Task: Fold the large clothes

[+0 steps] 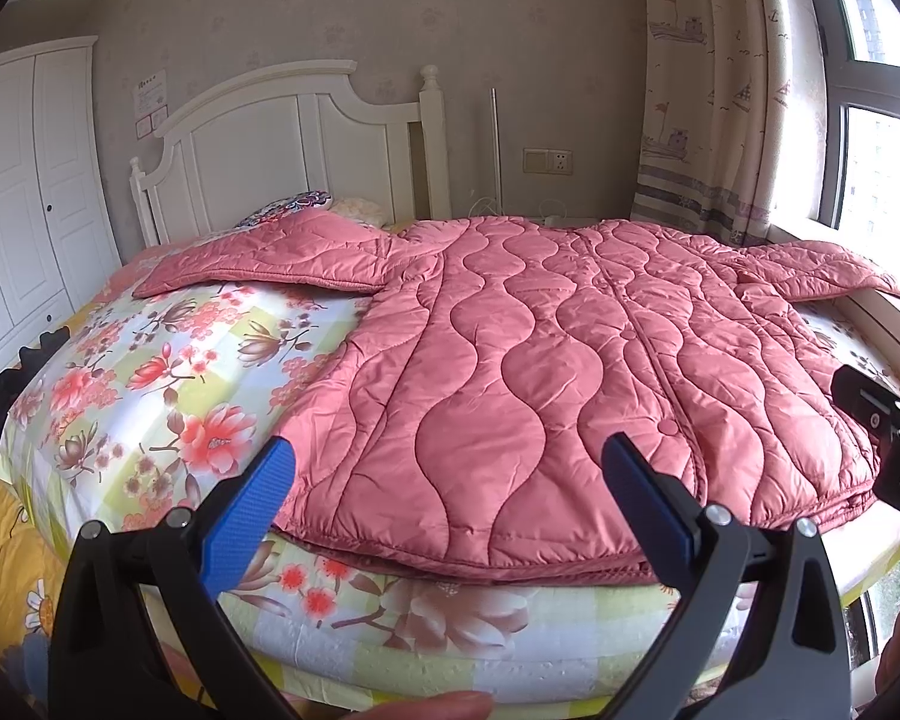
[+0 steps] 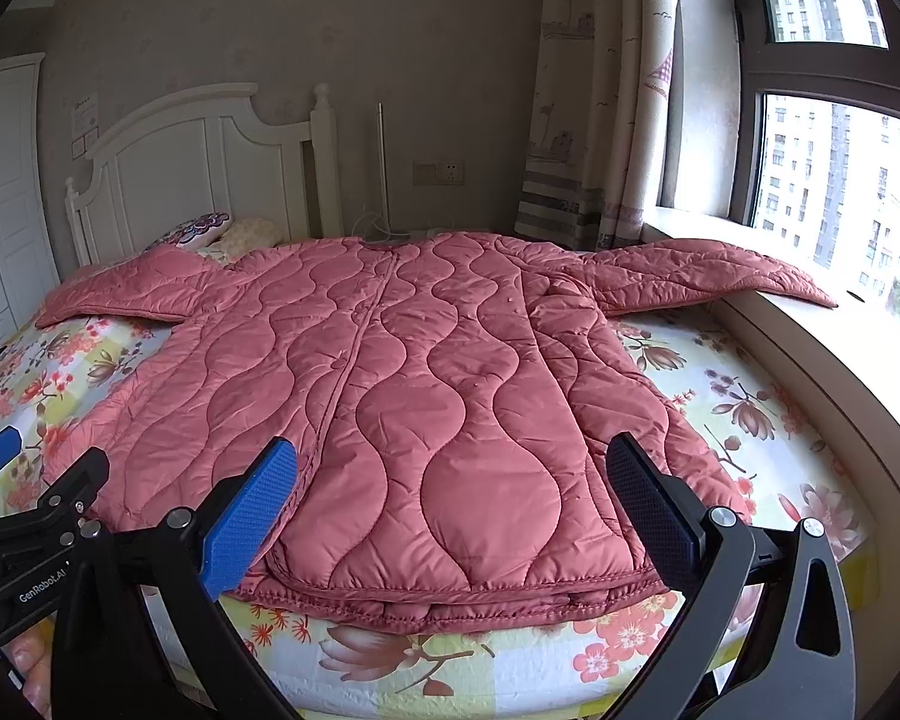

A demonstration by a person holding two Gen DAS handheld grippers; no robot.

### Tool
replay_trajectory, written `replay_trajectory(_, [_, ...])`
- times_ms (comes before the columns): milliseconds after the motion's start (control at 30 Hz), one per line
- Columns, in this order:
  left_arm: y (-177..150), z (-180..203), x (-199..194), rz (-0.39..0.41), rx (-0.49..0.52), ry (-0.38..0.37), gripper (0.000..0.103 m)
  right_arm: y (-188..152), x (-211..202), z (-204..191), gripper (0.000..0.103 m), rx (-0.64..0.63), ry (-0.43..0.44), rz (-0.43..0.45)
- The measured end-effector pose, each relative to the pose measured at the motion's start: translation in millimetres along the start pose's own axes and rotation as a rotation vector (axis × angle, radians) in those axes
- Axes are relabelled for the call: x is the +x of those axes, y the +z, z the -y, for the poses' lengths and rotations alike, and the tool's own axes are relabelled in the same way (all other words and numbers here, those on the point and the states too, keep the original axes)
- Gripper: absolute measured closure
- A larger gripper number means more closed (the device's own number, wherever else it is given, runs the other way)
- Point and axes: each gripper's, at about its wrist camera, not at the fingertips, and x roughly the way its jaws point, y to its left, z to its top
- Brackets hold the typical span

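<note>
While both tools hang above the near edge of the bed (image 1: 168, 372), one pink quilted coat (image 1: 570, 360) lies spread flat across the flowered sheet. Its hem faces the cameras and its collar points toward the far wall, so its long axis runs away from the viewer. Two sleeves stretch out sideways: the left sleeve (image 1: 270, 258) reaches toward the white headboard (image 1: 282, 138), and the right sleeve (image 2: 708, 276) drapes onto the windowsill (image 2: 810, 348). A row of snaps runs down the front seam.

The left gripper (image 1: 447, 501) has its two fingers spread wide apart, holding nothing, just short of the hem. The right gripper (image 2: 450, 501) is likewise spread and empty, over the hem's right half. On the left tool's body, seen from the right camera, white lettering reads "GenRobot.AI". Two pillows (image 2: 234, 231) sit by the headboard, and one wall socket (image 2: 438, 173) is visible beside the curtain (image 2: 582, 120).
</note>
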Motion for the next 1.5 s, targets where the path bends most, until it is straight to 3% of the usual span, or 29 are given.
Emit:
replay_trajectory(1267, [-4, -2, 2, -0.005, 0.005, -0.009, 0.002, -4, 4, 1, 0.004, 0.003, 0.002, -0.009])
replay_trajectory(1400, [10, 4, 17, -0.033, 0.039, -0.049, 0.002, -5, 10, 2, 0.004, -0.004, 0.002, -0.025])
replay_trajectory(1500, [38, 9, 52, -0.086, 0.061, -0.1, 0.002, 6, 25, 12, 0.004, -0.001, 0.008, -0.054])
